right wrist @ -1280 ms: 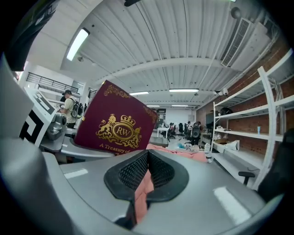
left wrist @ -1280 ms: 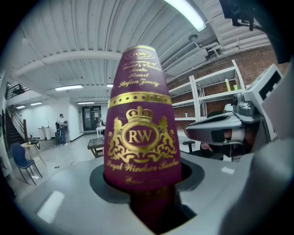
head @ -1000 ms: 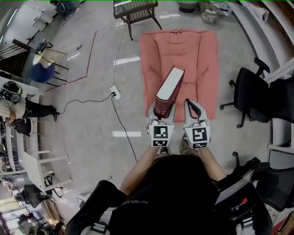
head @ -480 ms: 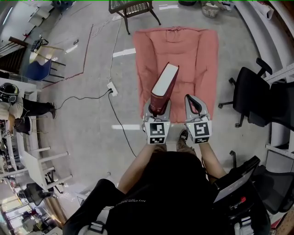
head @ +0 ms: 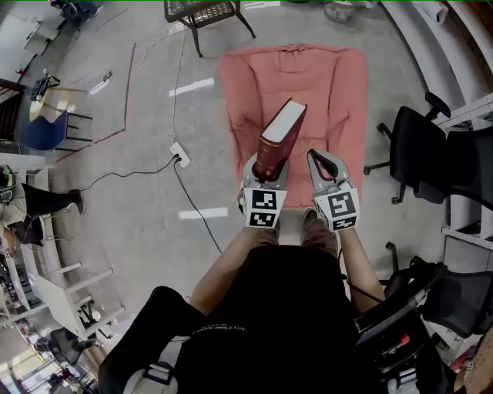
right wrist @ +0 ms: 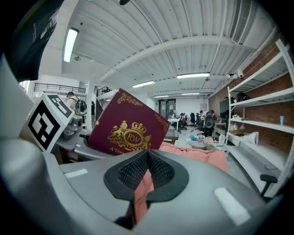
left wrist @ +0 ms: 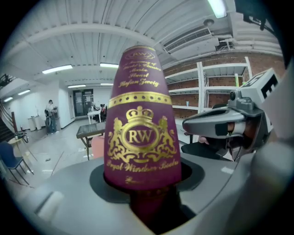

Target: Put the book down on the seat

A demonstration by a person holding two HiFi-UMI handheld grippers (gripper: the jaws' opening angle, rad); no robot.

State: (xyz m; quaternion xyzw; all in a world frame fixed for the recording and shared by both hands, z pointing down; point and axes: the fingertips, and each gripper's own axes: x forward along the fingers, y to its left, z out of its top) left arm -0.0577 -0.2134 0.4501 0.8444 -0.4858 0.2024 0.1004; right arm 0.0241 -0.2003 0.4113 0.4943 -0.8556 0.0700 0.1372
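A thick maroon book (head: 279, 138) with gold lettering stands up out of my left gripper (head: 264, 171), whose jaws are shut on its lower end. In the left gripper view its spine (left wrist: 140, 124) fills the middle between the jaws. The book hangs over the near part of the salmon-pink cushioned seat (head: 339, 92). My right gripper (head: 321, 164) is just right of it, shut and empty, above the seat's near edge. From the right gripper view the book's cover (right wrist: 128, 131) shows at left and the seat (right wrist: 197, 154) lies ahead.
A black office chair (head: 420, 154) stands right of the seat. A dark wicker table (head: 202, 11) is beyond the seat's far left corner. A white power strip and black cable (head: 179, 158) lie on the floor at left. A blue chair (head: 48, 127) stands far left.
Both grippers have moved forward with the book, which now hangs over the seat's near part. The seat sits closer in the head view. Jaws unchanged.
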